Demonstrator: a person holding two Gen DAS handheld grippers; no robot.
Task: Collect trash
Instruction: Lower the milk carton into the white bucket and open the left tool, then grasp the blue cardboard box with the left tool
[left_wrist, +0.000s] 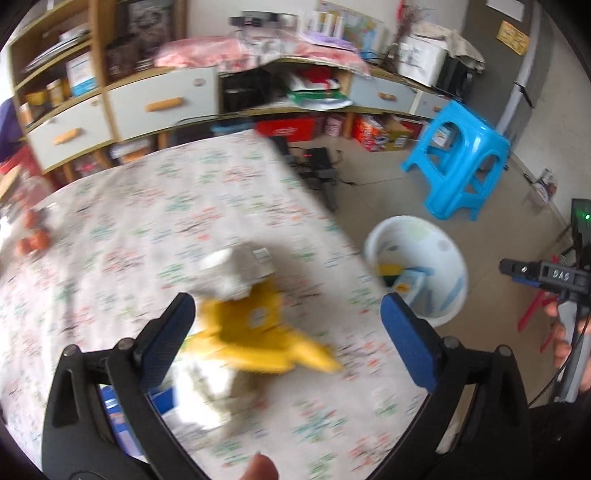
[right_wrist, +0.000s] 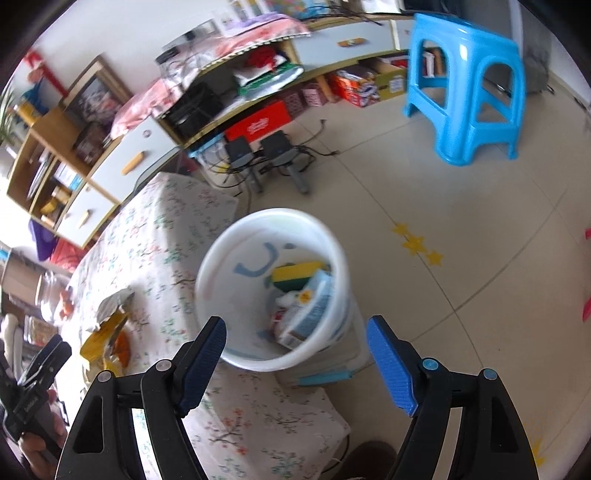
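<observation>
Above the floral table (left_wrist: 147, 229), both tools, left tool (left_wrist: 286, 330) and right tool (right_wrist: 295, 363), gape empty.

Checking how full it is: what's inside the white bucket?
The white bucket holds a yellow-and-green sponge, a pale blue carton and other wrappers, blurred. Whatever lies beneath them is covered.

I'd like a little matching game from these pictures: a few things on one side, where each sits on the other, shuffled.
Things:
1. yellow wrapper
2. green and yellow sponge
3. blue stool
4. white bucket

Places:
A. inside the bucket
B. on the floor beside the table
C. on the flowered tablecloth
D. on the floor near the shelves

Pairs: 1-C, 2-A, 3-D, 4-B
</observation>
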